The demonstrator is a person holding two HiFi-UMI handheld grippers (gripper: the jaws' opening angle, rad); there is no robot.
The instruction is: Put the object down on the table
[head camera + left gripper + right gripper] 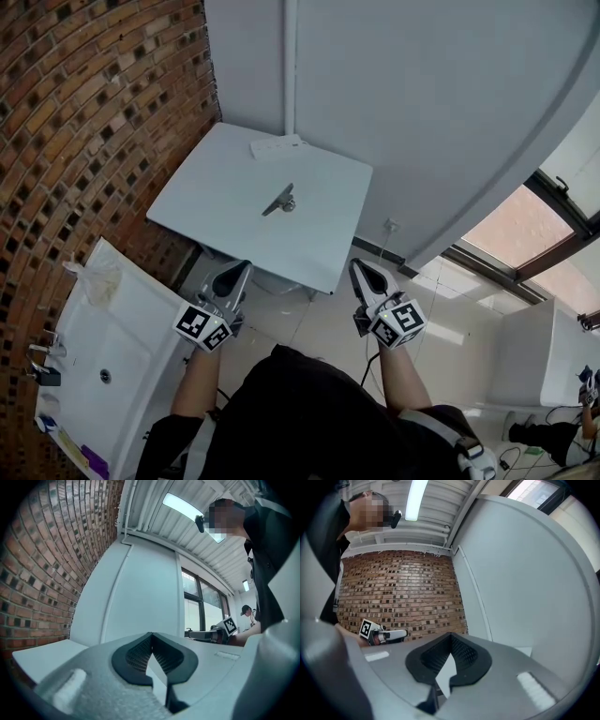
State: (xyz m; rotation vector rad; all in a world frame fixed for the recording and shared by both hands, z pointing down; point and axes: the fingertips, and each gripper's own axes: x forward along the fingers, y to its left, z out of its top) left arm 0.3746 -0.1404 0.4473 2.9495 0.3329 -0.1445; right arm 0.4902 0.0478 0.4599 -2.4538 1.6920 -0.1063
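I hold my left gripper (245, 266) and my right gripper (360, 265) low and close to my body, on the near side of the worktop (216, 211) and over the floor, not over the top itself. In the left gripper view the fingers (138, 656) meet at their tips, with only a thin slit lower down between the ribbed pads and nothing caught in it. The right gripper view shows the same: fingers (465, 654) closed tip to tip and empty.

The object (279, 200) lies flat near the middle of the worktop, well apart from both grippers. It is small from up here. I take it for a slim metal piece with a rounded end, perhaps a clip, but I can't be sure. A white power strip (277, 145) sits at the far edge, near the object but not touching it. The brick wall (84, 122) runs along my left side.

As things lie, I judge the putting-down to be done. What's left is to leave the object alone. To do that well I would keep both grippers on my side of the near edge and keep them from swinging across the top. I would also keep my arms from nudging the worktop, since a light metal piece could slide or roll on that smooth surface. If it did need shifting, I would open one pair of fingers well before reaching in, come down from above, and keep clear of the power strip
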